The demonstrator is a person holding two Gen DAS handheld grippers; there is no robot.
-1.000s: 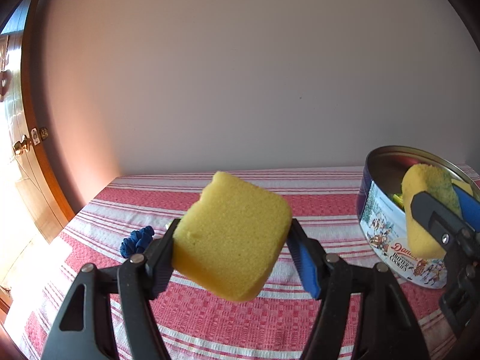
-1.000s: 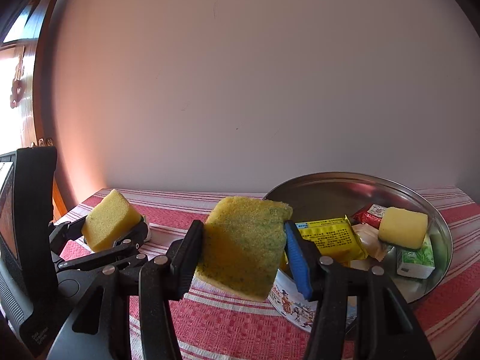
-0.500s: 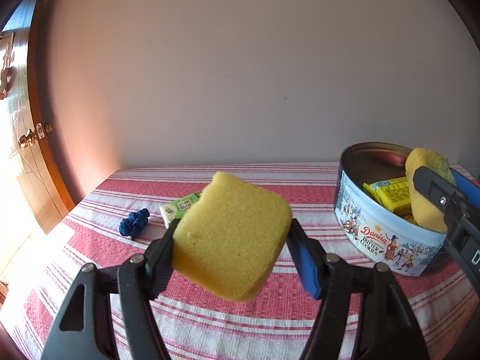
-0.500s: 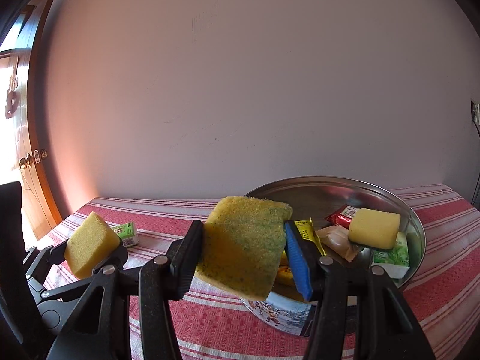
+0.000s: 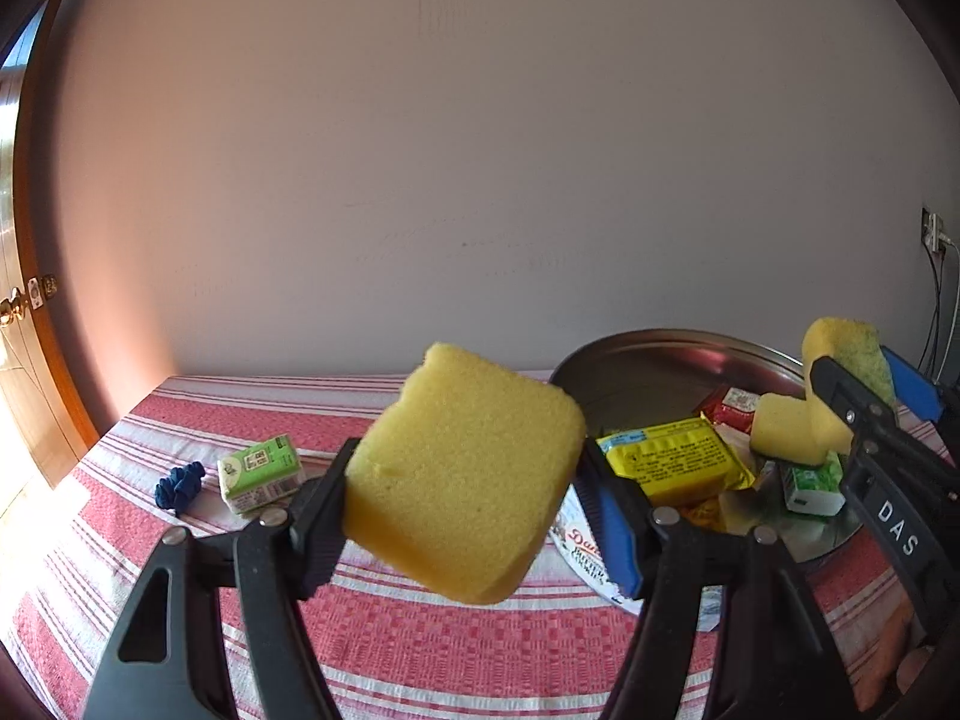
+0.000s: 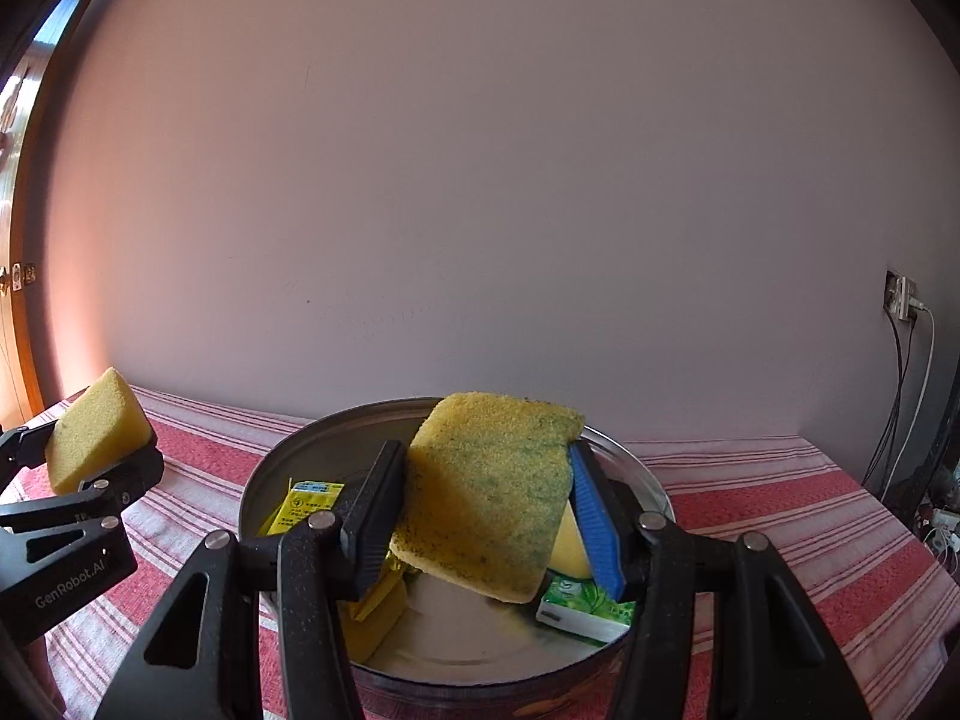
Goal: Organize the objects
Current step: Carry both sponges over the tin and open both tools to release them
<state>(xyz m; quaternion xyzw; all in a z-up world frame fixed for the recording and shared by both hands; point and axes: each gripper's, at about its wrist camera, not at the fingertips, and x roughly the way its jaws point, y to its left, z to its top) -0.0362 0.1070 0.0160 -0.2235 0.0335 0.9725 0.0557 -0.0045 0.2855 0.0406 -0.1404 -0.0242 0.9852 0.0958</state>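
My left gripper [image 5: 465, 495] is shut on a plain yellow sponge [image 5: 462, 480], held above the striped cloth just left of the round cookie tin [image 5: 660, 354]. My right gripper [image 6: 486, 498] is shut on a yellow sponge with a green scouring face [image 6: 489, 492], held over the open tin [image 6: 288, 456]. The right gripper also shows in the left wrist view [image 5: 864, 384], above the tin's right side. The left gripper and its sponge show in the right wrist view [image 6: 90, 429], left of the tin.
Inside the tin lie a yellow packet [image 5: 672, 456], a red packet [image 5: 729, 405], another yellow sponge [image 5: 783, 432] and a green-white box [image 5: 813, 486]. On the red-striped tablecloth [image 5: 420, 642] to the left lie a green box [image 5: 261, 471] and a blue hair tie [image 5: 179, 483]. A wall stands behind.
Both grippers have moved right toward the tin with their sponges. The right gripper now hangs over the tin's opening; the left is close beside its left rim.
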